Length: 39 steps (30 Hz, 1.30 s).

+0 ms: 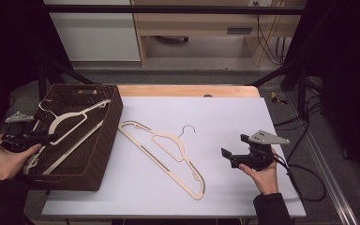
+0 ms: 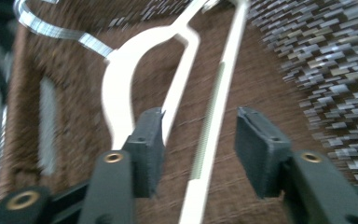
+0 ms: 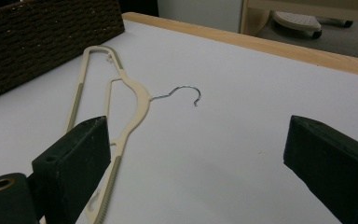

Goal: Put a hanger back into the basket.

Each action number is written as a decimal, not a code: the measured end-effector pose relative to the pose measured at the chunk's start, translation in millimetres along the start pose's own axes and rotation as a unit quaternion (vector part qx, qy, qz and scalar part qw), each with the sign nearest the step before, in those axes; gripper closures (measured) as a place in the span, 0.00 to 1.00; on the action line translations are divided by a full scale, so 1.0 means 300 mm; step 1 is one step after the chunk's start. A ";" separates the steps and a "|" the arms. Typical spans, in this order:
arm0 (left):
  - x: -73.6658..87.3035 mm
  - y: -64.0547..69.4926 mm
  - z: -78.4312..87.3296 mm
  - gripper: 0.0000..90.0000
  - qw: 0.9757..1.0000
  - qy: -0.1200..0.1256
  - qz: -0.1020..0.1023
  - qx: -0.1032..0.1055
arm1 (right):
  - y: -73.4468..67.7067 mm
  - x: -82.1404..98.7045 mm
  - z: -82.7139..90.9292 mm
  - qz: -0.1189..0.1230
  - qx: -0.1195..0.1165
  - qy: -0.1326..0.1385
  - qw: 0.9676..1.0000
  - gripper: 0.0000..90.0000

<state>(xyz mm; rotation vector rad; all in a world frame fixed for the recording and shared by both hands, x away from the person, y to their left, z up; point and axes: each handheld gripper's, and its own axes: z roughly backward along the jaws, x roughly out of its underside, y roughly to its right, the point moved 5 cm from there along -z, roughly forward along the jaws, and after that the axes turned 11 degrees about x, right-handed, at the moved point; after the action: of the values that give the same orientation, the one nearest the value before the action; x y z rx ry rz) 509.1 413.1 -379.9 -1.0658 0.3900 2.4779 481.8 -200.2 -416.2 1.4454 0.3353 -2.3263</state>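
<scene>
A cream plastic hanger [image 1: 70, 119] with a metal hook lies inside the dark woven basket [image 1: 101, 154] at the table's left. My left gripper [image 1: 51, 137] hovers over the basket's near-left part, open. In the left gripper view, that hanger [image 2: 121, 84] lies on the basket floor [image 2: 65, 140] below my left gripper [image 2: 200, 119], and its straight bar runs under the gap untouched. A second cream hanger [image 1: 168, 150] lies flat on the white tabletop, hook pointing right. My right gripper [image 1: 233, 145] rests open to its right. The right gripper view shows the right gripper [image 3: 200, 140] facing this hanger [image 3: 137, 95].
The white table [image 1: 225, 117] has a wooden strip [image 1: 187, 90] along its far edge. A black frame post [image 1: 281, 70] and cables [image 1: 309, 178] stand off the right side. The basket's wall [image 3: 37, 42] rises left of the hanger on the table.
</scene>
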 end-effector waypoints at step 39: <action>-0.051 0.581 -0.128 0.12 0.969 0.133 -0.115 0.174 | -0.271 0.122 -0.206 0.077 -0.042 -0.140 0.986 0.33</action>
<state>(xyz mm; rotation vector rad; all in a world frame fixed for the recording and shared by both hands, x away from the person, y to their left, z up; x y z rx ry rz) 459.8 241.1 -378.5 -1.2156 0.7089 1.9762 481.4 -109.7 -476.3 1.0474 0.2292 -2.3181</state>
